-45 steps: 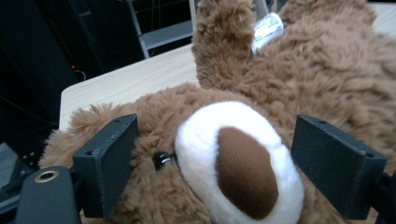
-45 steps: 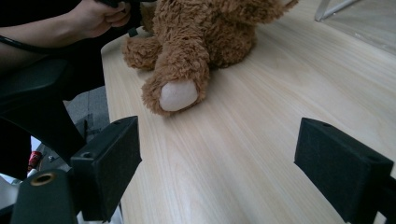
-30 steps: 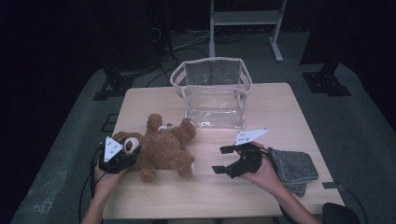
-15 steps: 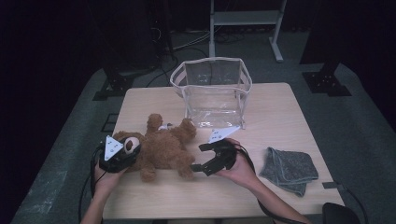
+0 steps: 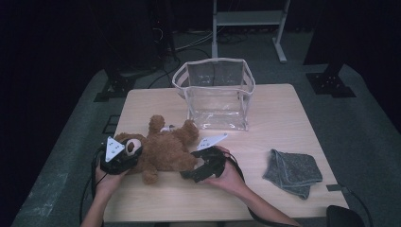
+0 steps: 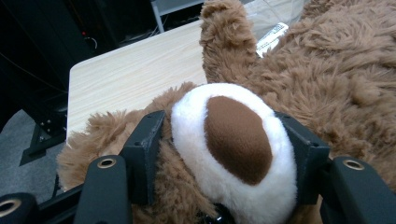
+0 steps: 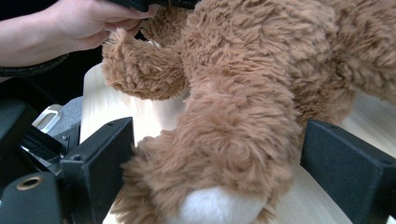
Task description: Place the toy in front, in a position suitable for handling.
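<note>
High view. The teddy bear (image 5: 163,150) lies flat on the table (image 5: 283,118), just in front of the clear bag (image 5: 215,94), its long axis running across the table: head to the left, legs to the right. The left gripper (image 5: 124,152) sits at the bear's head; the right gripper (image 5: 193,174) sits at the bear's leg end, pointing left along the table top toward the bear. The right forearm comes in low from the bottom edge with the hand wrapped round the grip. A grey cloth (image 5: 293,171) lies well apart to the right of the bear.

Left gripper view. The jaws are clamped on either side of the bear's white muzzle (image 6: 233,154), with both pads pressed into the fur. The hold on the head looks firm.

Right gripper view. The jaws stand wide, one on each side of a bear leg (image 7: 224,154). The left pad brushes the fur; the right pad stands clear, so nothing is gripped yet. The leg points straight into the gap, white sole (image 7: 219,207) nearest the camera. The left hand (image 7: 79,28) shows beyond the bear.

Judgement: the next move is to close the right jaws across the leg; it is already centred, so little further advance looks needed.
</note>
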The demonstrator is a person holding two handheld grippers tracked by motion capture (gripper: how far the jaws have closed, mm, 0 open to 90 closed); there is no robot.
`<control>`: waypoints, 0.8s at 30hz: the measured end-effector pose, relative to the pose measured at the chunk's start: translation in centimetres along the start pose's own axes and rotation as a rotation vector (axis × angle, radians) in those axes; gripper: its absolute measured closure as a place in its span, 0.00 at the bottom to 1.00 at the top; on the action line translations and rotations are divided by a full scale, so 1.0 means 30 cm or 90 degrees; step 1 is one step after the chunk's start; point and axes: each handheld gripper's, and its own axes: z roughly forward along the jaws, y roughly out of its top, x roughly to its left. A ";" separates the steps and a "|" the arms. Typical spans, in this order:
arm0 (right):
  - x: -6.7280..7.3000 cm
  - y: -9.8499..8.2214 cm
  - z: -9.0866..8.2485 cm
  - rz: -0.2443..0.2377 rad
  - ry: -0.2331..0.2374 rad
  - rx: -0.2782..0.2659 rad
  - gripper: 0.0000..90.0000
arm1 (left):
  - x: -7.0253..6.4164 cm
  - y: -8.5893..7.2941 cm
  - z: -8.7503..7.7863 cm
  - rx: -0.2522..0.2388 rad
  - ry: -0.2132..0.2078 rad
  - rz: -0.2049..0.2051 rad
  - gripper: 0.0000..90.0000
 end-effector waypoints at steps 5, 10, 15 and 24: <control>0.004 -0.003 0.020 -0.005 -0.008 0.011 0.10 | 0.003 0.004 0.001 0.002 -0.002 -0.010 0.43; -0.002 -0.005 0.025 -0.002 -0.015 0.015 0.18 | 0.004 0.008 0.002 0.002 -0.001 -0.013 0.43; -0.022 -0.005 0.010 0.014 -0.020 0.016 0.43 | 0.005 0.013 0.002 0.004 -0.003 -0.013 0.43; -0.039 0.003 -0.001 0.031 -0.029 0.030 0.66 | 0.001 0.027 -0.001 0.010 -0.004 -0.006 0.43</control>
